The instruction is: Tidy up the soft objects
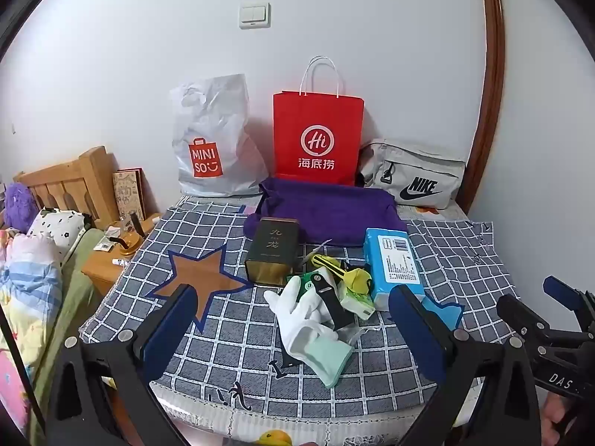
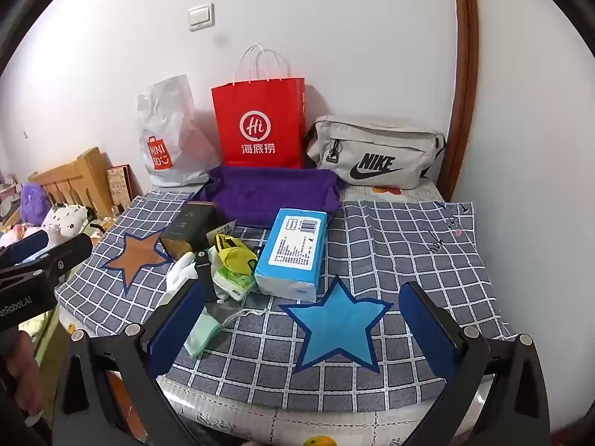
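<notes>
Above the checked cloth point(image 1: 230, 334), both grippers' fingers point(image 1: 174, 319) gape wide (holding nothing).

Checked cloth point(image 1: 465, 260) on table, glove point(image 1: 297, 316), tissue pack point(image 1: 394, 264), tin point(image 1: 273, 249)

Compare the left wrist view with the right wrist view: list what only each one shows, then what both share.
Only the left wrist view: the whole white glove with its mint cuff, and the right hand-held gripper at its edge.
Only the right wrist view: the whole blue star, and the left hand-held gripper at its edge.
Both: red paper bag, purple cloth, blue tissue pack, grey Nike bag, both grippers open.
</notes>
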Motion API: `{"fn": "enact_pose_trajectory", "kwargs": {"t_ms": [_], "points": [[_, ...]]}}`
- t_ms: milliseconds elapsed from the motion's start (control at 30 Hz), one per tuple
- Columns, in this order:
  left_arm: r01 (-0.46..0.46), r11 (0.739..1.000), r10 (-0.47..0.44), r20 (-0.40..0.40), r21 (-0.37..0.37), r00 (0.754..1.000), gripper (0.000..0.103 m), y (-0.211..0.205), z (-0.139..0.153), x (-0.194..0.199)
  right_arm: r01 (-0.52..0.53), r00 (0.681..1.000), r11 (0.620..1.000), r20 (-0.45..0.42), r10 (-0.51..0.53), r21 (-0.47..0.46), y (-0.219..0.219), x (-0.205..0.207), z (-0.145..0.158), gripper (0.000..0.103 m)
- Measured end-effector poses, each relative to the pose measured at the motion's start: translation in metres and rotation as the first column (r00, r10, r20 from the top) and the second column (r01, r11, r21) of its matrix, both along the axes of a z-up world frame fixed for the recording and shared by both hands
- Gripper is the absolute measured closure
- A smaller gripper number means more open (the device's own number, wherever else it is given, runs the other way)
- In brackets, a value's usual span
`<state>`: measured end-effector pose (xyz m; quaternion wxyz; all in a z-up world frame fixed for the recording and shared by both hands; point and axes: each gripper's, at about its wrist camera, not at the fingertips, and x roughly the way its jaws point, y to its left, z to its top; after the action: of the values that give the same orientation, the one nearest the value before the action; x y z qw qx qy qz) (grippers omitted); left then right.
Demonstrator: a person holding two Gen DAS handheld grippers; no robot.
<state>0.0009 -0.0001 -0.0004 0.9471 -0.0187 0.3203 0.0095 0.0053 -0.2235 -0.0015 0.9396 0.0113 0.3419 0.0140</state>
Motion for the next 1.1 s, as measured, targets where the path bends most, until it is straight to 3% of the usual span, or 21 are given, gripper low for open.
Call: {"fn": "enact_pose_trajectory", "kwargs": {"t_ms": [1100], "points": [[0.009,1.0,-0.009,0.031,0.0,0.999,0.0,0.0,0.007,-0.005,-0.014,0.999,1.0,0.031,0.014,0.005,0.0,-0.007,0.012,0.0]]}}
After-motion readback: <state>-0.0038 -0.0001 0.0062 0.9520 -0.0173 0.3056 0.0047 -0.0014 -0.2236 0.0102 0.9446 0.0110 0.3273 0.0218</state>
